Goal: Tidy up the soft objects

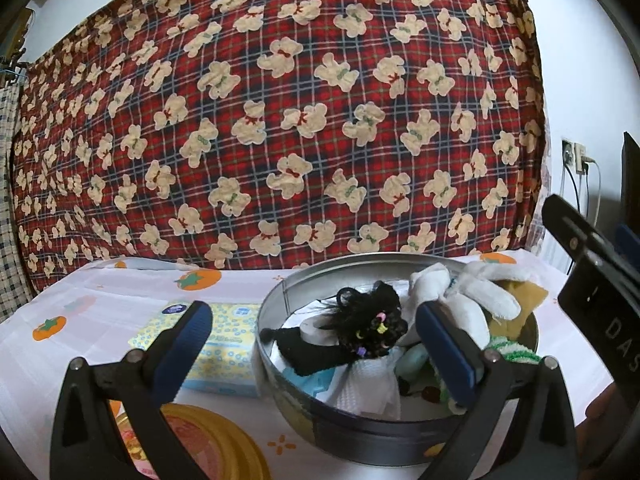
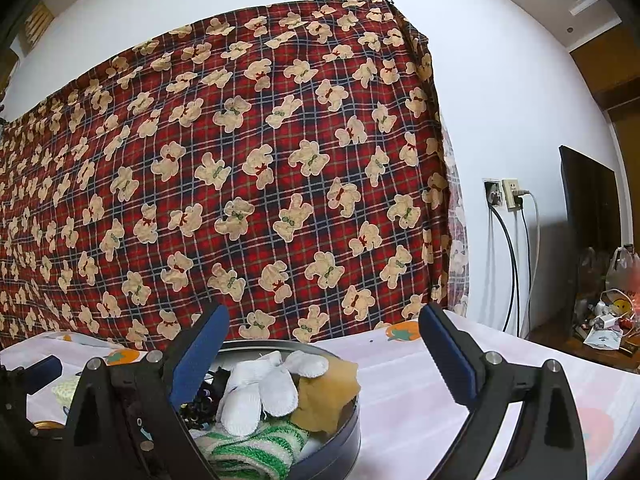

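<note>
left of the tin (image 1: 280, 300), only the left view shows a tissue pack (image 1: 224, 344) and gold lid (image 1: 212, 436). right view alone shows green cloth (image 2: 256, 446). both grippers (image 1: 312, 344) (image 2: 324, 348) gape empty.

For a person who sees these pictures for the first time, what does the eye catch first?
First the red plaid cloth with cream bears, hanging behind the table. Next the round metal tin in front, filled with soft things: white mittens, a black doll, a green striped cloth. Both tongs, left and right, are open.

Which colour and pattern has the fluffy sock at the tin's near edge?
Green and white stripes on the sock, best seen in the right wrist view.
</note>
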`<state>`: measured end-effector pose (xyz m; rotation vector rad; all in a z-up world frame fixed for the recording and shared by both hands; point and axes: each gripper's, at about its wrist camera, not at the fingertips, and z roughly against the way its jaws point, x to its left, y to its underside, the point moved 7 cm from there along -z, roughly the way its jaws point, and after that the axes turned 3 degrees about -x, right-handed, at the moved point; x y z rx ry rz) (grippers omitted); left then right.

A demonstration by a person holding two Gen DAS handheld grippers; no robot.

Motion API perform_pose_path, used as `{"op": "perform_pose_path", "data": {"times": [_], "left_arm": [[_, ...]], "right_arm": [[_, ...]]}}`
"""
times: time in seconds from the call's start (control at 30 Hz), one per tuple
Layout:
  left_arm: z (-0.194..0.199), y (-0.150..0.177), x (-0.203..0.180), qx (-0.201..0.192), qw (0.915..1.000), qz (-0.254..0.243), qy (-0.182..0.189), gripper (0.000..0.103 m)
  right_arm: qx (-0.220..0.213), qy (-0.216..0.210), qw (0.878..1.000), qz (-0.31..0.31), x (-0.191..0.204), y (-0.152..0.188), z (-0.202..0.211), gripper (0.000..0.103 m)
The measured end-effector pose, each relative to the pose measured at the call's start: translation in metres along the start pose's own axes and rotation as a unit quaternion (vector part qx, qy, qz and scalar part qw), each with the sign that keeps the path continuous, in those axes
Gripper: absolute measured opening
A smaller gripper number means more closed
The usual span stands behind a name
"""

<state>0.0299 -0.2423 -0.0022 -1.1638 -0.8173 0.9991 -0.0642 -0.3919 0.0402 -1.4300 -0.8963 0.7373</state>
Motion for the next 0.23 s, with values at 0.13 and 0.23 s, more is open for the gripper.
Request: {"op": "perform_pose_path", "data": {"times": [0.13, 0.23], "left_arm": [[-0.0006, 0.0001, -0.0005, 0.001, 1.0, 0.001, 0.001, 0.103], [-0.0011, -0.0001, -0.0004, 0.001, 1.0, 0.002, 0.001, 0.103]], "right_arm": [[0.0, 0.0, 1.0, 0.0, 0.0, 0.0, -0.0003, 0.098], [0.0, 0.0, 1.0, 0.0, -0.0001, 0.0001, -0.0008, 0.098]]}}
